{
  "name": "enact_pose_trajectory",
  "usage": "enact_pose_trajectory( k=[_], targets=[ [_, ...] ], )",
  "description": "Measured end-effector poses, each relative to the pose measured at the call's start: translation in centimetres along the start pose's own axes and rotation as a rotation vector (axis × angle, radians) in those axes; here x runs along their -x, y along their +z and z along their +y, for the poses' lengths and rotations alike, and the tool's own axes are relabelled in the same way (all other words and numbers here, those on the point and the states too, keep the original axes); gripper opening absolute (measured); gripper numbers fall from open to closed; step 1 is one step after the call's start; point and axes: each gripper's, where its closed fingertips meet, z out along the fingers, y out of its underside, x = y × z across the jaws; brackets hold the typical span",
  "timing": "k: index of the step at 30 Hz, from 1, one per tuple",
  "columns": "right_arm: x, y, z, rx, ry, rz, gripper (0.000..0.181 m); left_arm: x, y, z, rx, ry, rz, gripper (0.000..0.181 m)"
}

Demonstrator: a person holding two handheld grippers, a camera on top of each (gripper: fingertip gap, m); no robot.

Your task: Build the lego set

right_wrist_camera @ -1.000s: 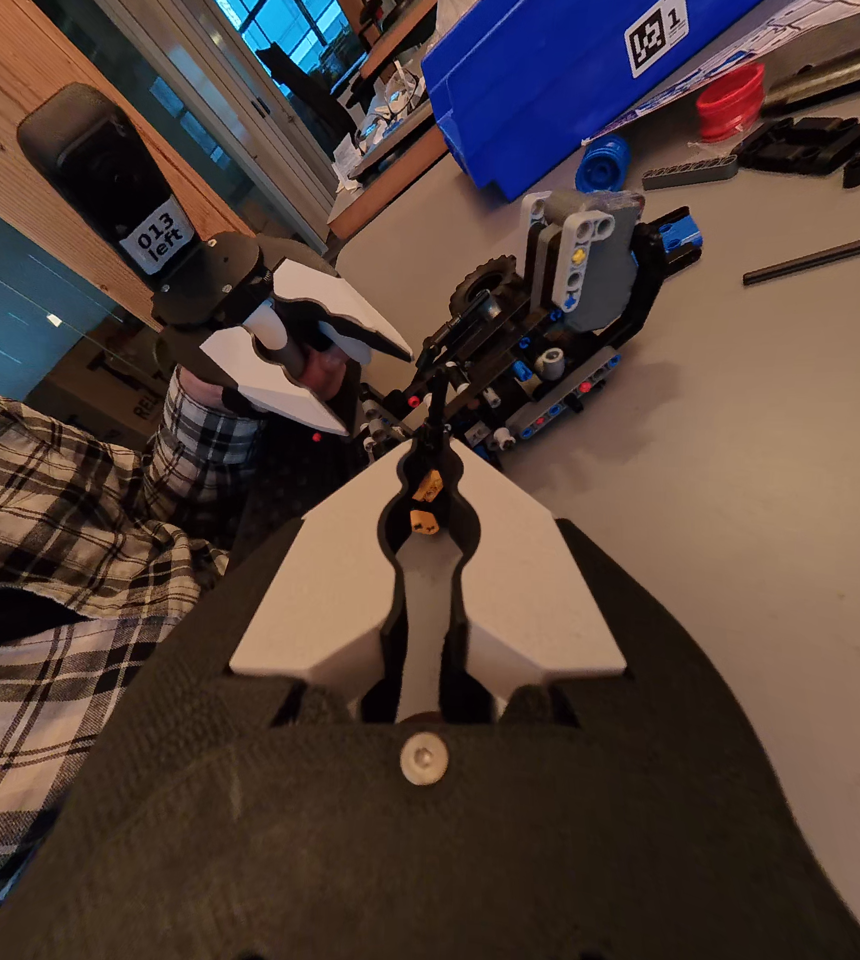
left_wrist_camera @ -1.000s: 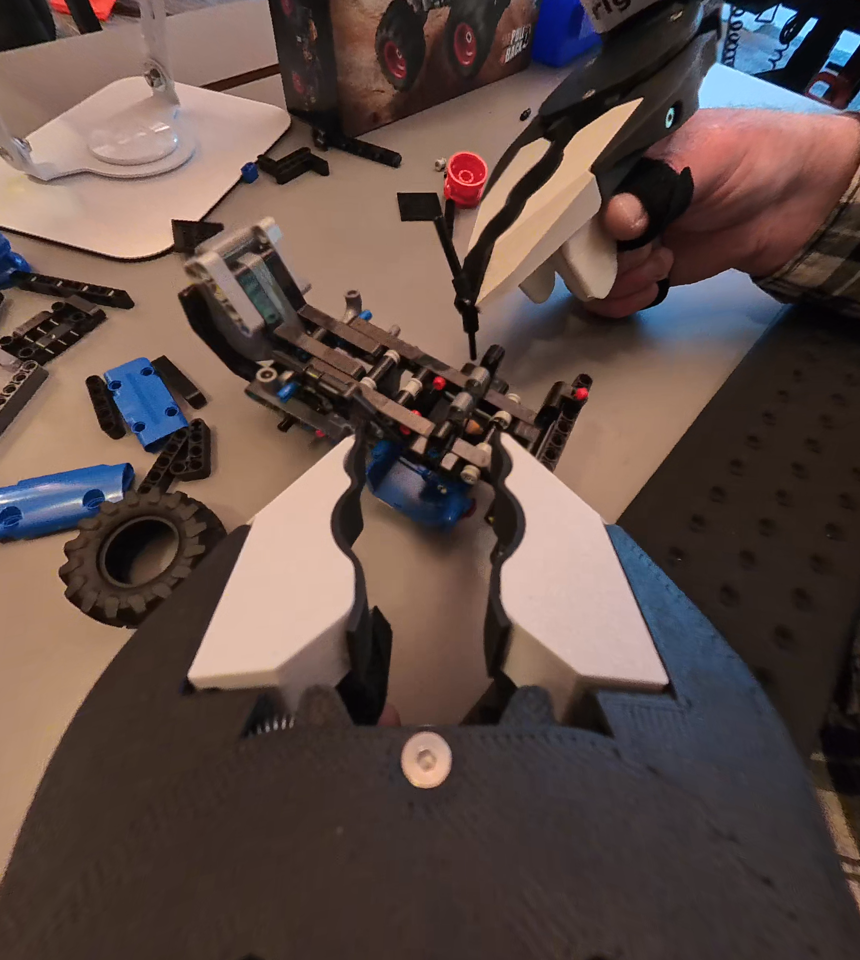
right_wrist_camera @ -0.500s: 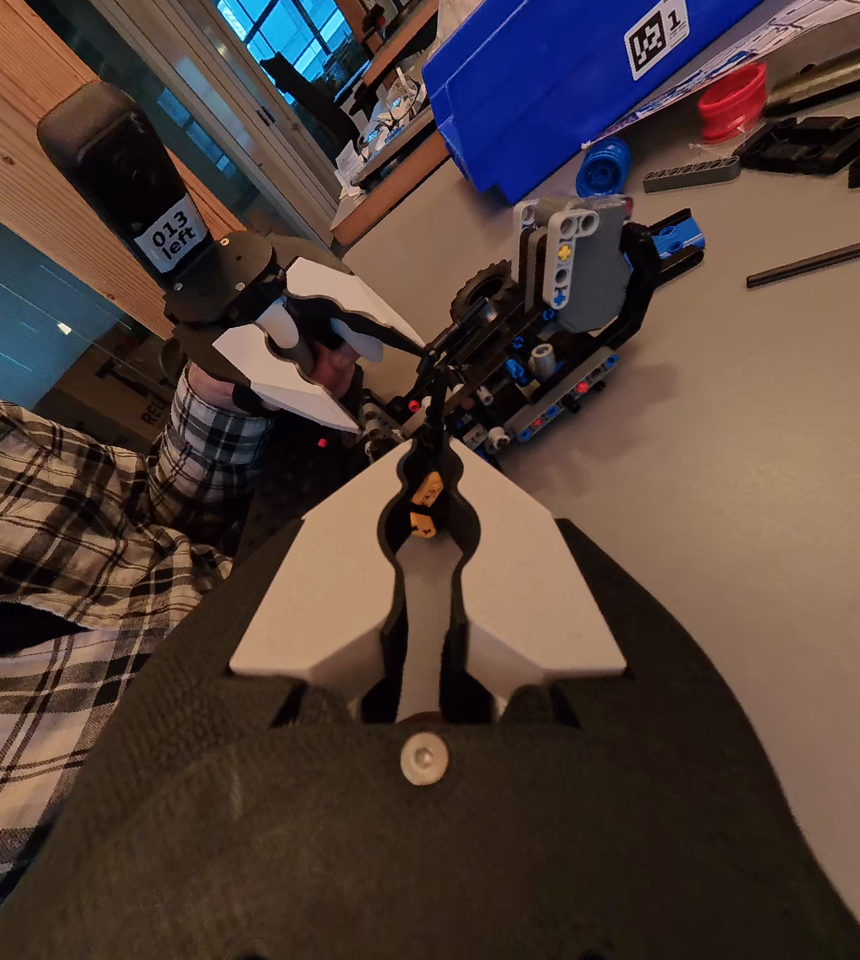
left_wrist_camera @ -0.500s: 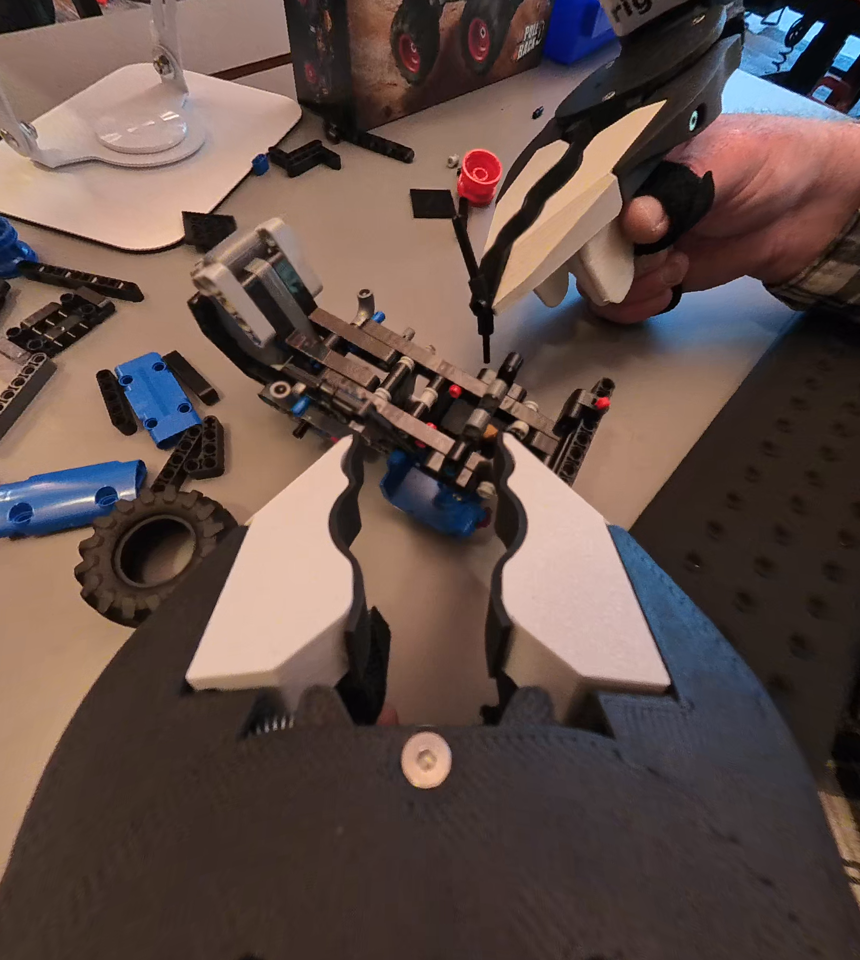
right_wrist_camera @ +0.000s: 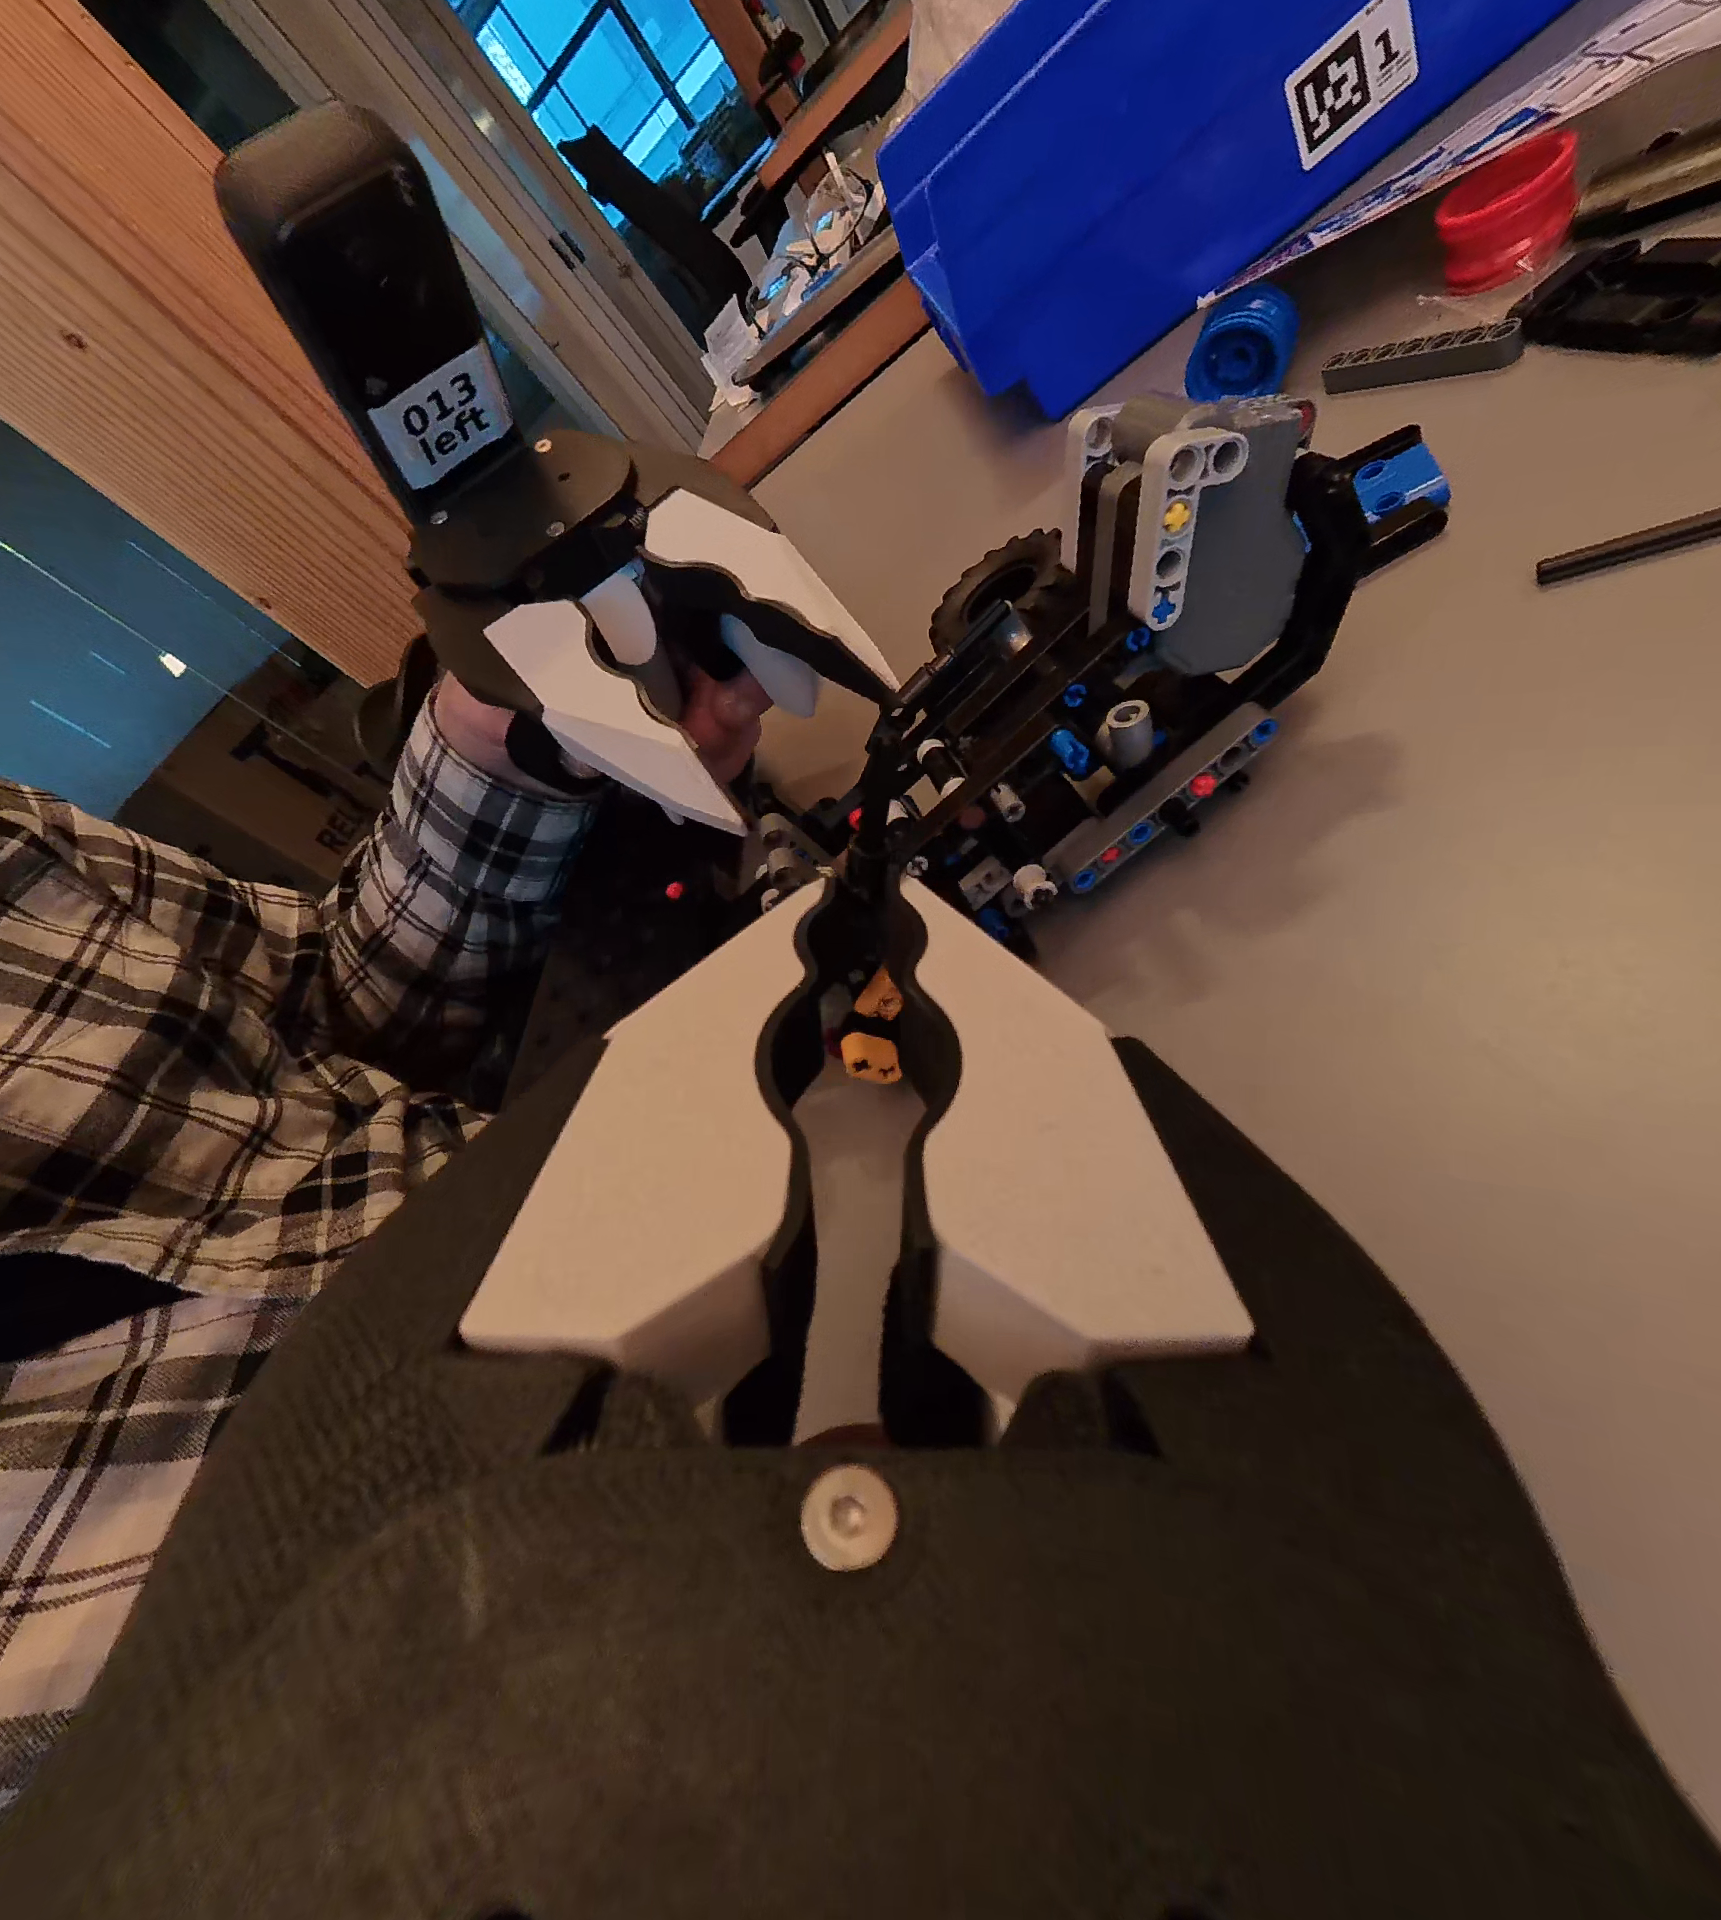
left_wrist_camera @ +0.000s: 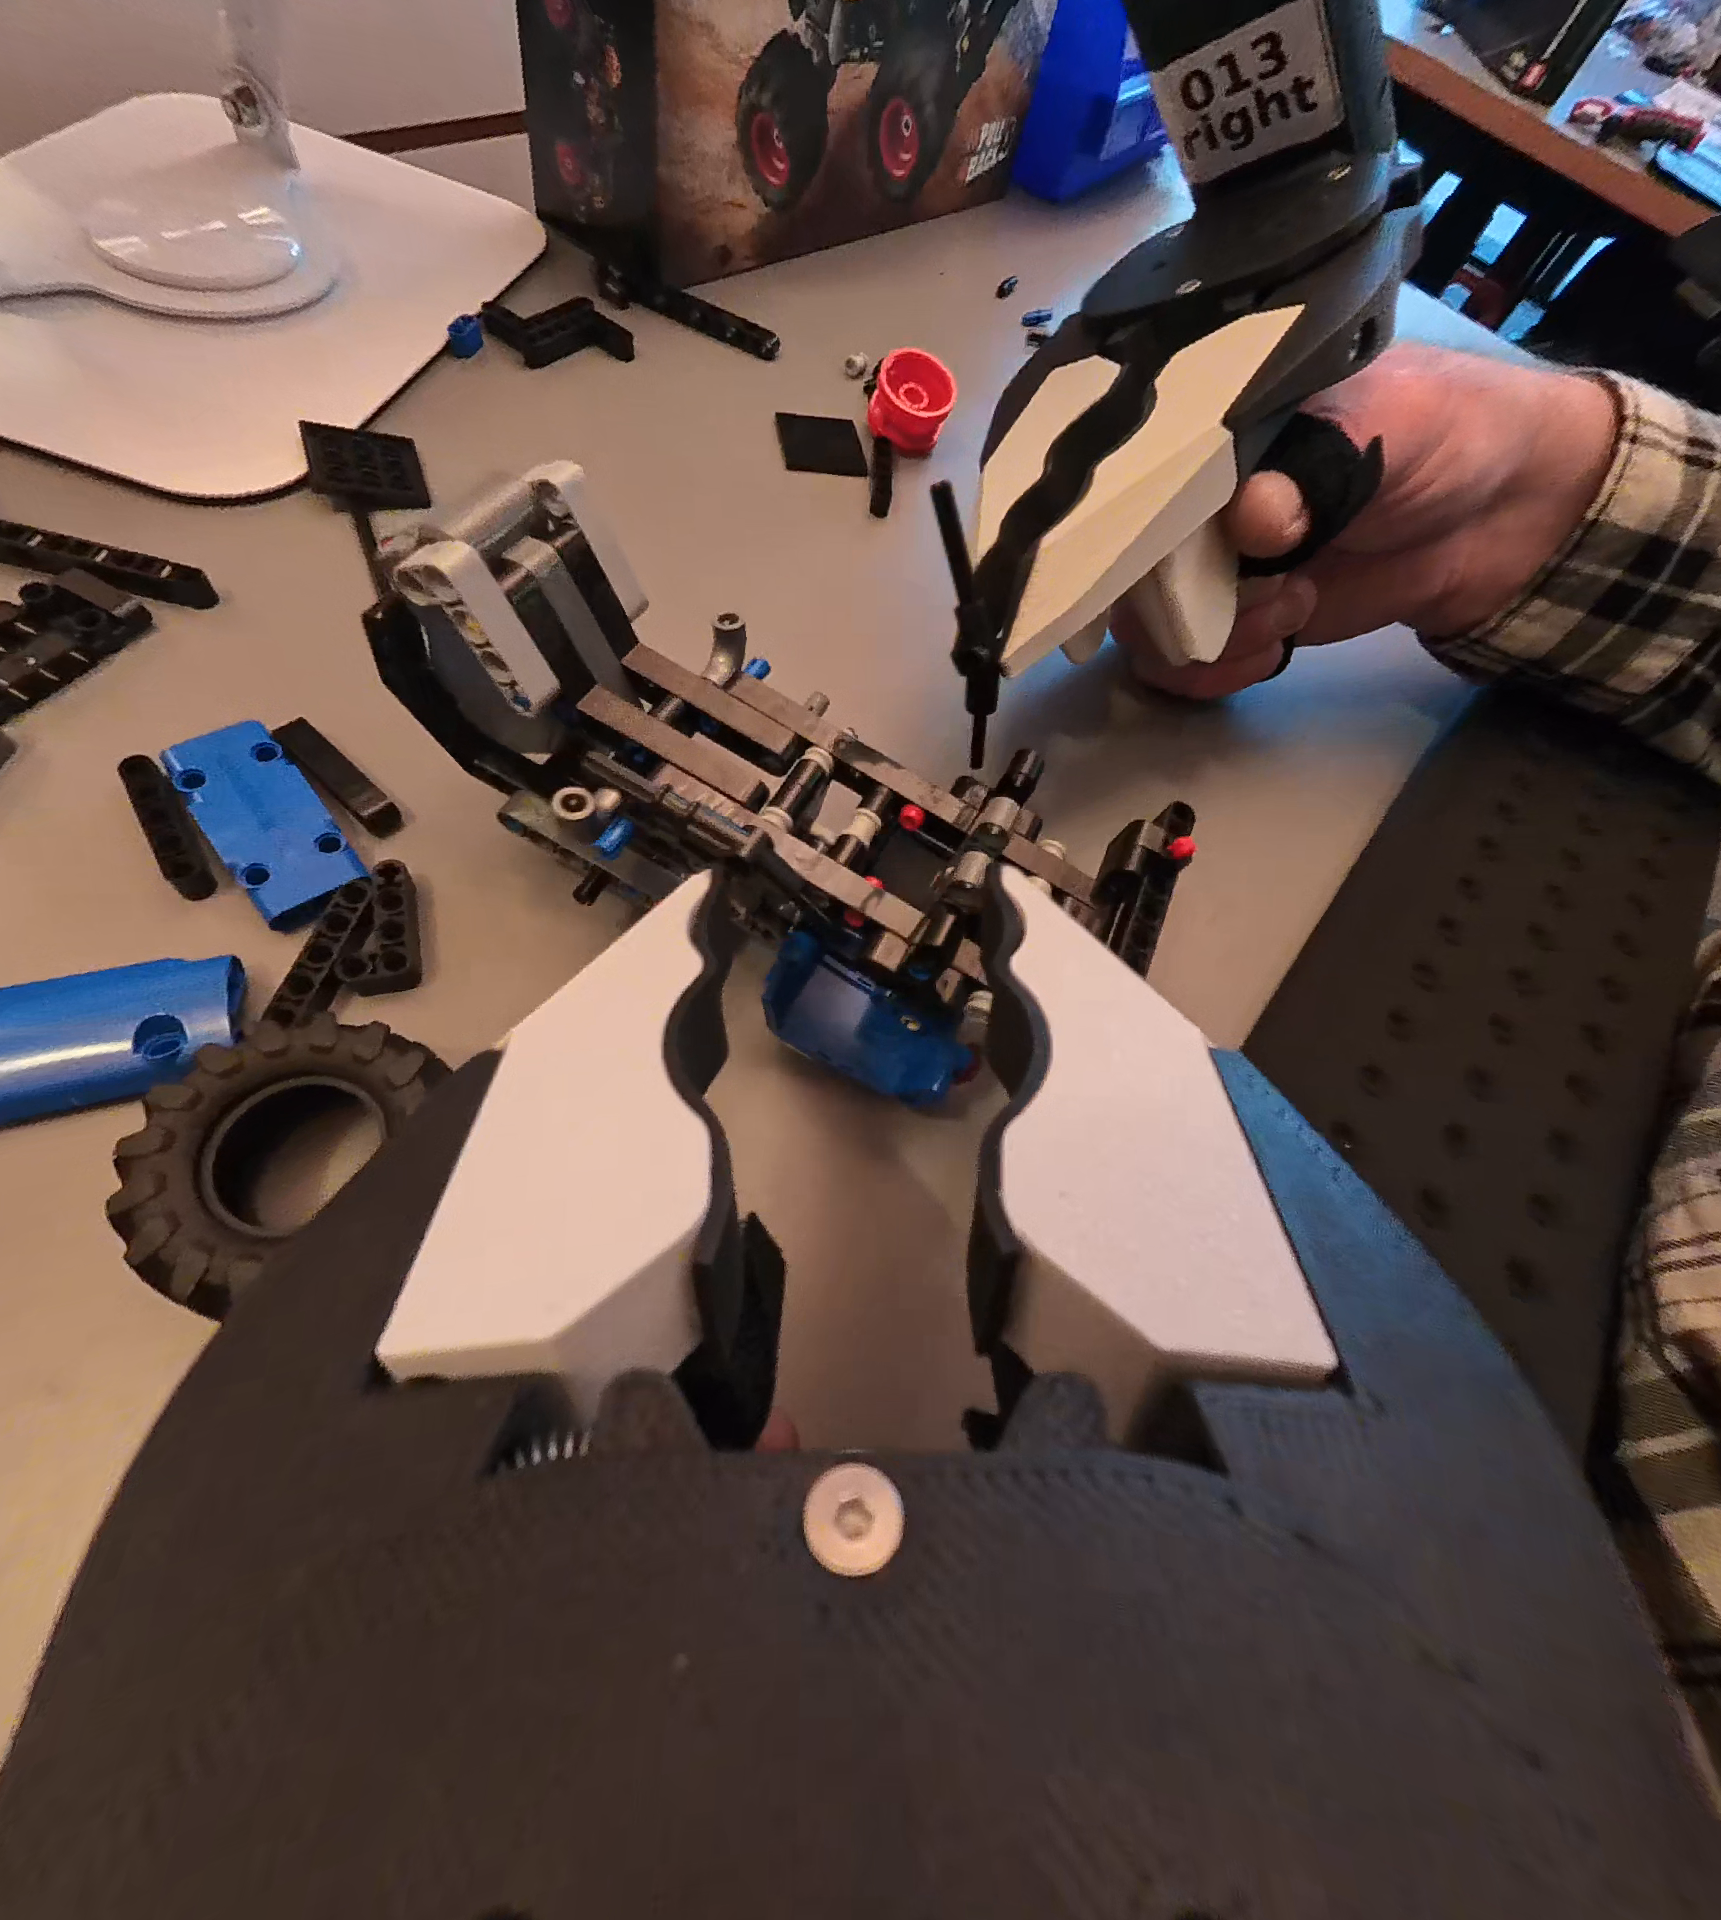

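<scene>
The half-built lego chassis [left_wrist_camera: 731,790], black with a grey block at its far end, lies on the grey table. My left gripper [left_wrist_camera: 851,904] is closed on its near end, above a blue part [left_wrist_camera: 856,1018]. It also shows in the right wrist view [right_wrist_camera: 648,665]. My right gripper [right_wrist_camera: 861,894] is shut on a thin black axle [left_wrist_camera: 965,613] and holds it nearly upright. The axle's lower tip is just above a black connector [left_wrist_camera: 1017,769] on the chassis. Small yellow pieces [right_wrist_camera: 877,1029] sit between the right fingers. The chassis also shows in the right wrist view [right_wrist_camera: 1199,582].
Loose parts lie left of the chassis: a black tyre [left_wrist_camera: 253,1153], a blue tube panel [left_wrist_camera: 56,1039], a blue plate [left_wrist_camera: 258,821] and black beams. A red hub [left_wrist_camera: 913,395], the set's box [left_wrist_camera: 783,114] and a white stand base [left_wrist_camera: 191,312] are behind. A black perforated mat [left_wrist_camera: 1510,987] is on the right. A blue bin [right_wrist_camera: 1199,177] stands at the table's back. The gap from one gripper's tips to the other's is roughly 6 cm.
My left gripper has shifted and stands more upright on the chassis end. The right gripper and its axle stay just above the chassis, barely moved.
</scene>
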Motion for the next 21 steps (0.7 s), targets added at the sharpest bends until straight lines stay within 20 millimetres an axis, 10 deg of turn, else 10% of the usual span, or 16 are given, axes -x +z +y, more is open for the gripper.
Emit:
enact_pose_trajectory(
  k=[21],
  targets=[
    [1.2,1.1,1.1,0.052,-0.032,-0.015,0.005,1.9,0.7,0.2,0.016,-0.083,0.015,0.015]
  ],
)
